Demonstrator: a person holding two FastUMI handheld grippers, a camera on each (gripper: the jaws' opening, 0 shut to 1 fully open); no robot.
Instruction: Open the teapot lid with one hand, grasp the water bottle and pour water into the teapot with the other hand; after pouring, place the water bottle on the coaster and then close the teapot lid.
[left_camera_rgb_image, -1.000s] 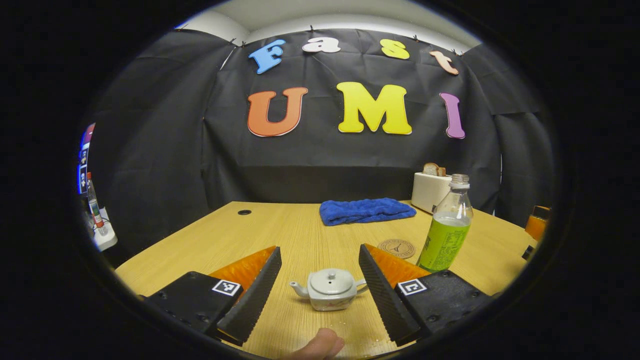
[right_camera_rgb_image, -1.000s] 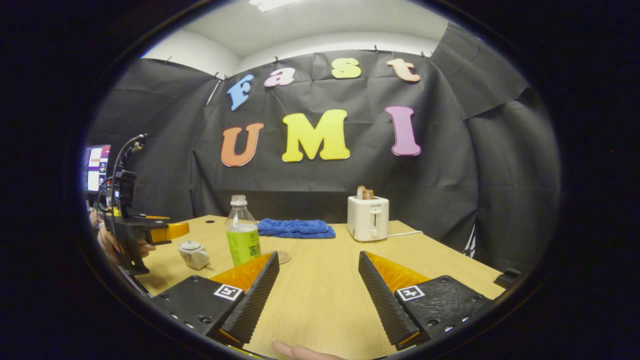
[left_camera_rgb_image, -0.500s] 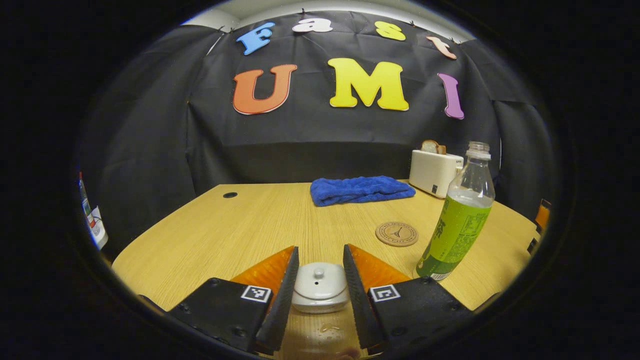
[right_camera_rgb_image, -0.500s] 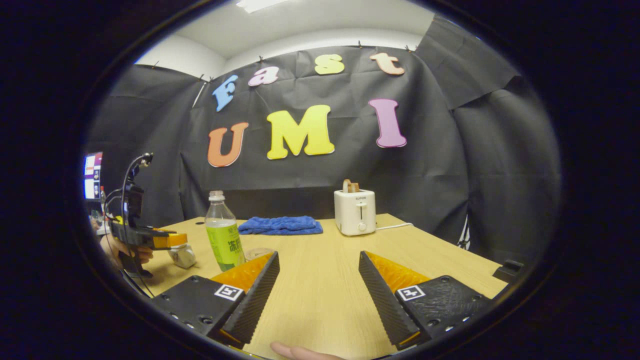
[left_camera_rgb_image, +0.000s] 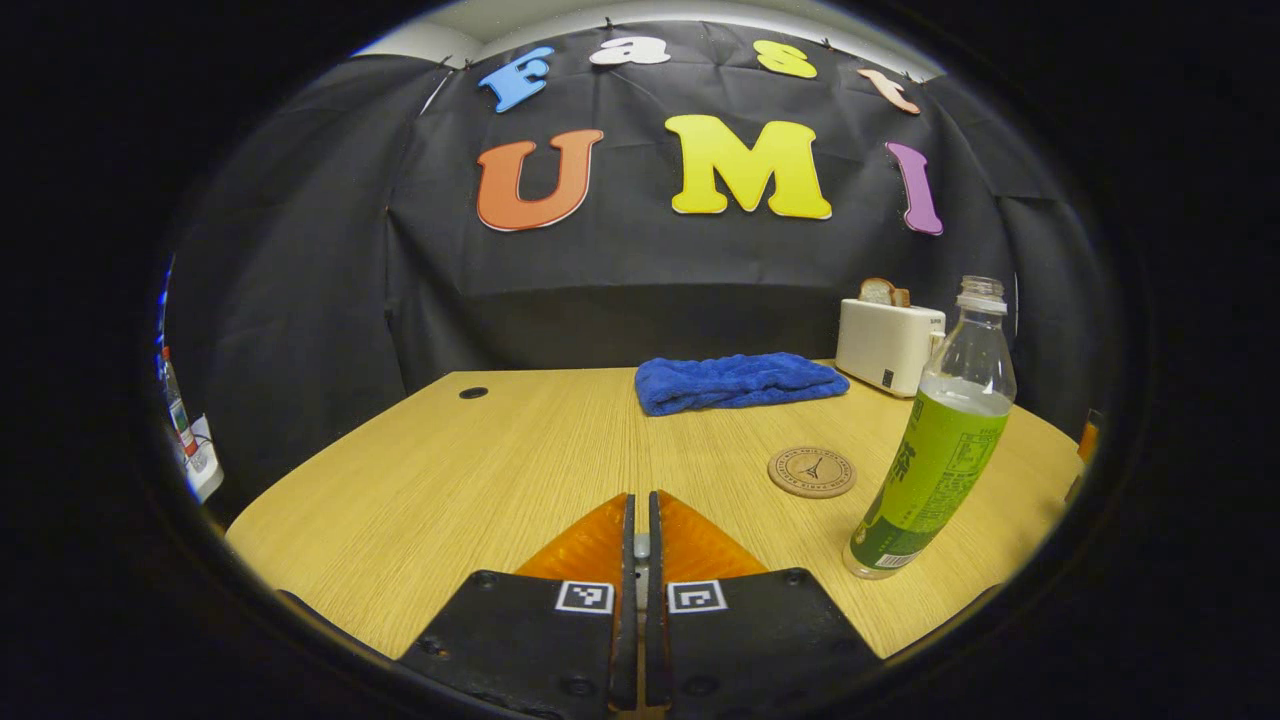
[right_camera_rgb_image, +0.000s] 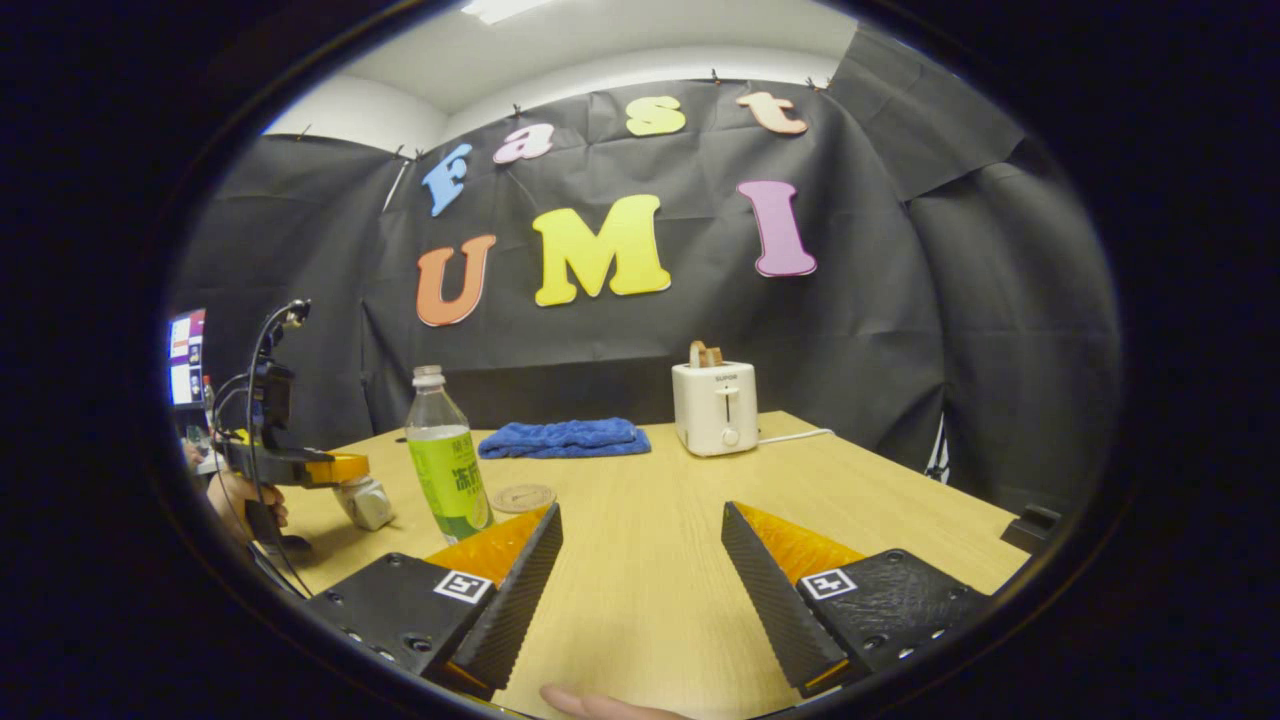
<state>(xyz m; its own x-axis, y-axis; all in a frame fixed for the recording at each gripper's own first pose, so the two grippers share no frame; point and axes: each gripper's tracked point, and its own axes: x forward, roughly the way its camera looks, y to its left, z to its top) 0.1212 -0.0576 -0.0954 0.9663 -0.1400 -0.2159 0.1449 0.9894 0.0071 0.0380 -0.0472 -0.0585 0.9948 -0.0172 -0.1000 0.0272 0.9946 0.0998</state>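
My left gripper (left_camera_rgb_image: 640, 500) has its fingers almost together, with a sliver of the pale teapot lid's knob (left_camera_rgb_image: 640, 546) pinched between them; the pot below is hidden. In the right gripper view, that left gripper (right_camera_rgb_image: 345, 467), held by a hand, sits right on top of the small white teapot (right_camera_rgb_image: 370, 505) at the table's left. The uncapped water bottle (left_camera_rgb_image: 935, 450) with a green label stands upright to its right, also seen as the bottle (right_camera_rgb_image: 447, 470). The round cork coaster (left_camera_rgb_image: 811, 471) lies just behind the bottle. My right gripper (right_camera_rgb_image: 640, 512) is open above bare table.
A folded blue towel (left_camera_rgb_image: 735, 382) lies at the back of the wooden table (left_camera_rgb_image: 450, 470). A white toaster (right_camera_rgb_image: 715, 407) with bread in it stands at the back right, its cord trailing right. A screen and clutter sit off the left edge.
My left gripper moved in over the teapot and shut from wide open onto the lid's knob. The right gripper stayed open and shifted only slightly.
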